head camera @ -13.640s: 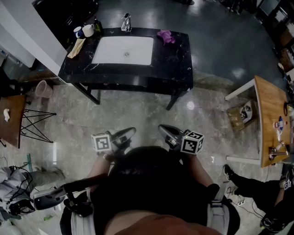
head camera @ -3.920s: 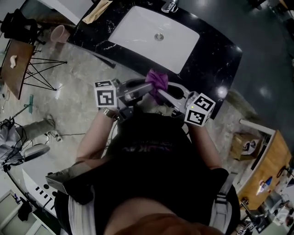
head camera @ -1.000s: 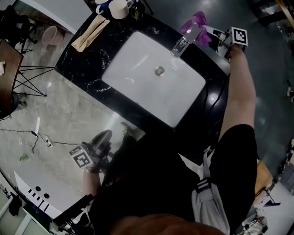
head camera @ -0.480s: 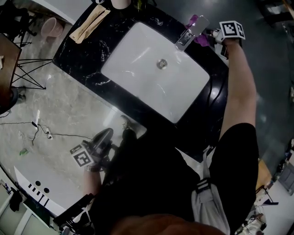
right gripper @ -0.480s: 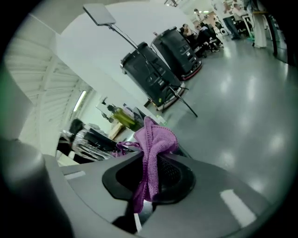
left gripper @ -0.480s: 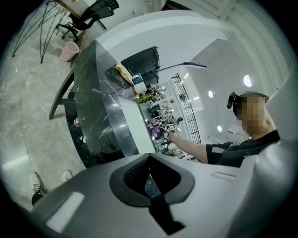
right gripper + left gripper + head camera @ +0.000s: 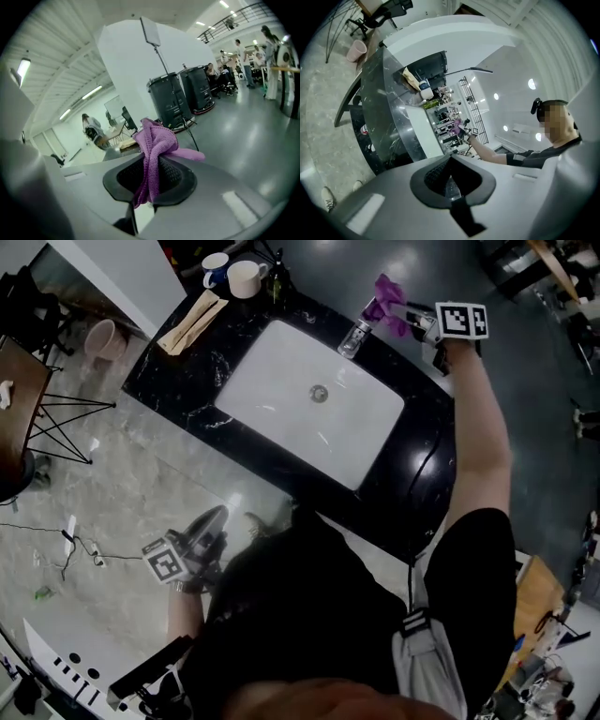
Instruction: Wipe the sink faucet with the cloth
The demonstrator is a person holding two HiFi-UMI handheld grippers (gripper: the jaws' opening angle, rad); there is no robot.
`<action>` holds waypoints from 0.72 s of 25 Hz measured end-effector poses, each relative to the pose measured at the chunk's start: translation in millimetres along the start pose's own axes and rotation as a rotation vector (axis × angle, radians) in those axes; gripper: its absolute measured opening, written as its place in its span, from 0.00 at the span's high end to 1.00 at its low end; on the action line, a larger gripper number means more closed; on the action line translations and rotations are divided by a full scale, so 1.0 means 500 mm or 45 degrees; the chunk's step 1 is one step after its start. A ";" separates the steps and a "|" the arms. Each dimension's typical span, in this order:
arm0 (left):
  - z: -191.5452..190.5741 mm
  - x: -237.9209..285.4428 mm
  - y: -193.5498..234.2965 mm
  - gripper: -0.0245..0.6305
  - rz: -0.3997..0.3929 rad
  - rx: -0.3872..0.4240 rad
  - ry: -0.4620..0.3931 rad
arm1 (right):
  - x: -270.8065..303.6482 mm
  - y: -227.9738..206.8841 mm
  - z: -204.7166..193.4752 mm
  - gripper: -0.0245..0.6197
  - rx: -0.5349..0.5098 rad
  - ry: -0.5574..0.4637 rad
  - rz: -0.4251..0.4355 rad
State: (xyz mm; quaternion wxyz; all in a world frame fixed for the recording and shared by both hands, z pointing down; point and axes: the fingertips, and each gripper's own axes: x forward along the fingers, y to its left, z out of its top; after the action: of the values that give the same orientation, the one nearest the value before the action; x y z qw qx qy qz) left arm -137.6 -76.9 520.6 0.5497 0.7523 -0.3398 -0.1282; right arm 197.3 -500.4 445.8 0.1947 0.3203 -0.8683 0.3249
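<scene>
Head view: right gripper (image 7: 409, 315), jaws clamped on the purple cloth (image 7: 386, 294), had come up off the faucet (image 7: 356, 337) it touched half a second before. The cloth hung just beyond it, apart, so probably between passes. Left gripper view: left gripper (image 7: 450, 176) closed on nothing, well apart from the faucet. Right gripper view: cloth bunched between the pads, faucet out of frame.

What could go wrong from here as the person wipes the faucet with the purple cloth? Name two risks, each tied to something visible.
1. The right hand-held gripper pinches only a bunched fold of the cloth, with loose ends hanging free. Dragging it over the faucet could pull it loose.
2. The cloth sits up beside the faucet's top, so a pass from here may miss the spout and base.
</scene>
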 end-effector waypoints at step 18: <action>0.006 -0.085 -0.010 0.96 -0.074 0.063 -0.034 | 0.073 0.103 -0.191 0.86 -0.360 0.158 -0.347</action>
State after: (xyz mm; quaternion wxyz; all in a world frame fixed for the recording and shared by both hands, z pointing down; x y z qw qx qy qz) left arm -168.6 -50.5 507.2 0.5225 0.7733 -0.3282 -0.1457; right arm 148.2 -420.6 511.2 0.3329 0.3836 -0.8403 0.1896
